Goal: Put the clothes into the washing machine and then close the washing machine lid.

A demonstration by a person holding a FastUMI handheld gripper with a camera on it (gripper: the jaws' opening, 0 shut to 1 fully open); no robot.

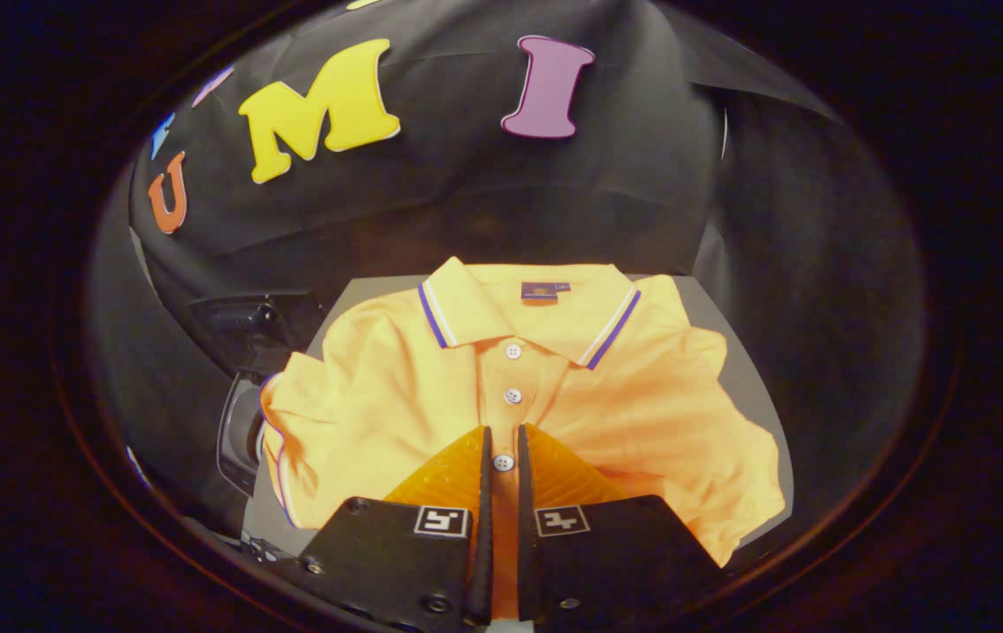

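1. Nearest of all sits the hand-held gripper [502, 444], its two fingers drawn almost together, with just a narrow slit left between them.
2. Right in that slit lies the button placket of the orange polo shirt [545, 396]; the lowest visible button [504, 462] peeks out between the fingertips. Whether both fingers truly press the fabric I cannot tell; it looks like a pinch on the placket, but that is a judgement.
3. Flat and face up lies the shirt on the grey table [734, 369], collar [527, 312] at the far end, two more buttons running up the centre line beyond the fingers. Its sleeves are bunched out to left and right, so it is loosely spread, not neatly folded.
4. Going in on the placket makes sense: the doubled cloth there gives a firmer ridge to catch than the single layer beside it, and it sits mid-chest, so the shirt should hang fairly evenly.
5. Off to the left, just past the left sleeve, stands a dark object with a glossy rounded rim [242, 431]; possibly the washing machine, but it is too dim to say.
6. By my reading the task is at its first step: the shirt is on the table, nothing loaded yet.
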